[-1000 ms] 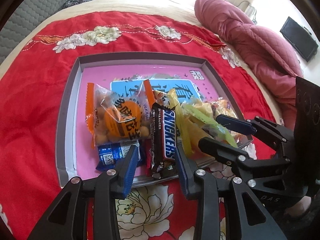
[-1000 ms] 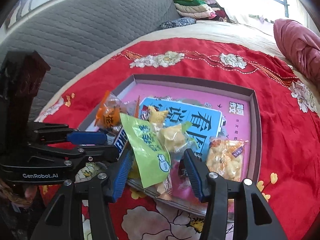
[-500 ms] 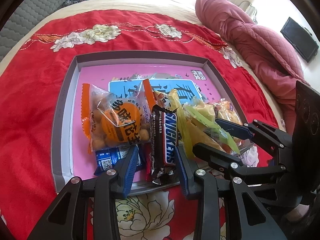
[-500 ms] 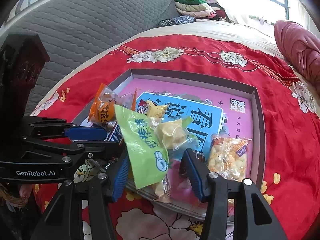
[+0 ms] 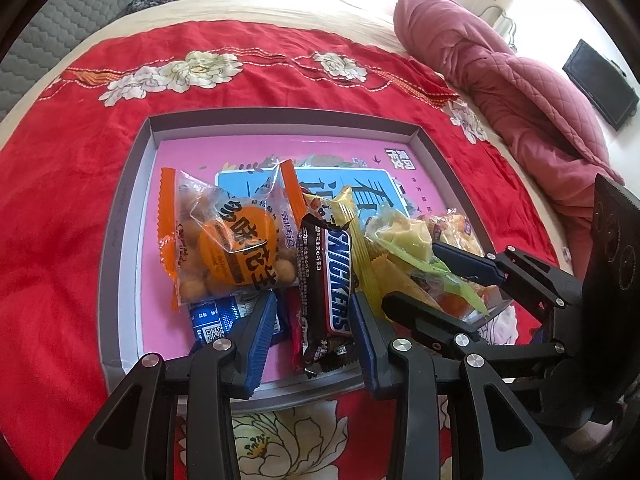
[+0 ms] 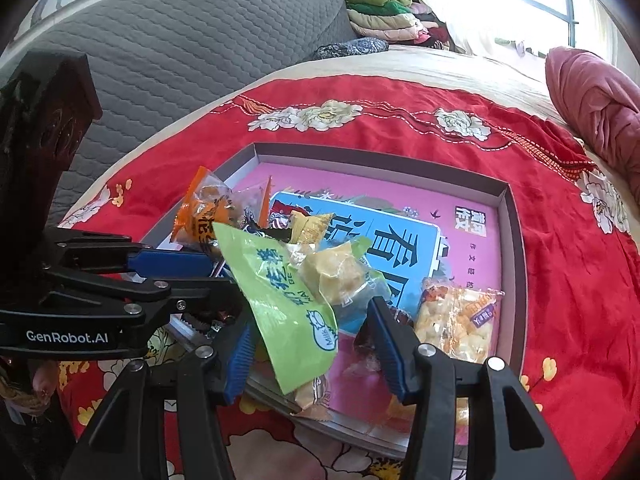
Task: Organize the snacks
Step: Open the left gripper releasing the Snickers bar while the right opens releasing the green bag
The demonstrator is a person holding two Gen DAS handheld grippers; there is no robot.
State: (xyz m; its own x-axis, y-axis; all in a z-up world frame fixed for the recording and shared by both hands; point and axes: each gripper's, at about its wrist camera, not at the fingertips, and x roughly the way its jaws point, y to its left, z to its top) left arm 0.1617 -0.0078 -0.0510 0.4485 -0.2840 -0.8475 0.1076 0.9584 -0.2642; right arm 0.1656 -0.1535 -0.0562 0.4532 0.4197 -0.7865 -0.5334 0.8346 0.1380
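both claws have eased closer over the tray (image 5: 120,240): left gripper (image 5: 308,332) holds the snickers bar (image 5: 326,280), right gripper (image 6: 312,344) the green packet (image 6: 280,296), so sorting continues.

Snacks crowd the tray's near edge
Tray (image 5: 132,184) far half lies bare; Snickers bar (image 5: 330,280) and green packet (image 6: 280,300) block its near edge.
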